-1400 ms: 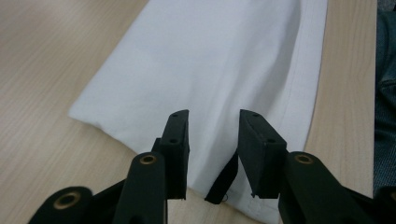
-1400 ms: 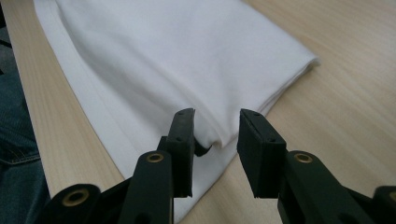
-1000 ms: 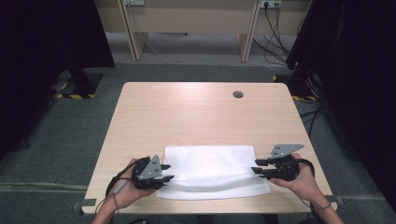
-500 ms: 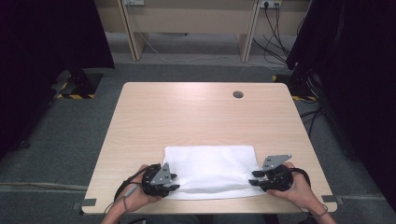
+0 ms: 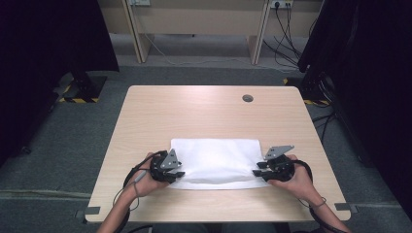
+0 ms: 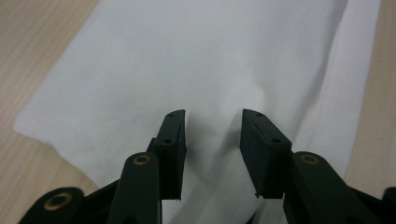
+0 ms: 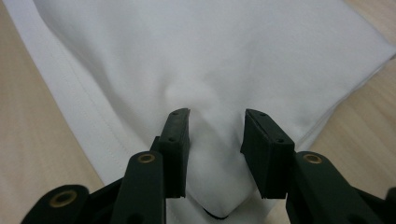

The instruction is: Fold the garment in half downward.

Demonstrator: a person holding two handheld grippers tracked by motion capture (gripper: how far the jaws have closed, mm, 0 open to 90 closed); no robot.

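White cloth (image 5: 218, 160) lies flat — long axis running left–right across table (image 5: 194, 111)

Both grippers are drawing inward and toward the table's near edge: the left gripper (image 5: 179, 171) is shifting right along the near left corner of the white cloth (image 5: 218, 162), and the right gripper (image 5: 258, 169) is sliding down to the near right corner. The right jaws have just been opening, cloth bunching up between them.
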